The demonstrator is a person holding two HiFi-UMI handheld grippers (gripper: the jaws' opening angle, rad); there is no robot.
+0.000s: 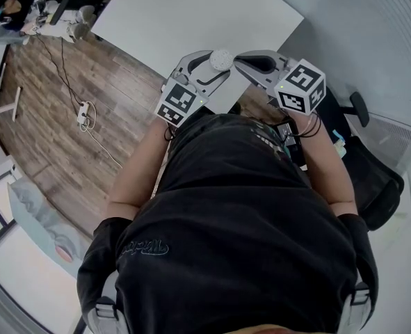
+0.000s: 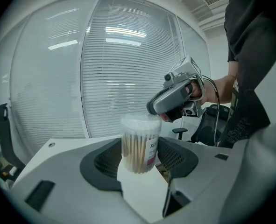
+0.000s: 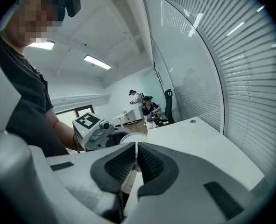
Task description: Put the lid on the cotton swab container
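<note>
Behind, slatted blinds [image 2: 128, 59] filled the window. I had the cotton swab container [image 2: 138, 146] upright, clamped between my left gripper's [image 2: 138, 164] jaws, its lid [image 1: 220, 60] seemingly seated on top. My right gripper [image 2: 159, 111], jaws pressed together, hung just beside the lid's upper edge.

Clear glossy plastic container [image 2: 138, 143], matt white table [image 1: 191, 19], seemingly wood-plank floor [image 1: 45, 117]
</note>
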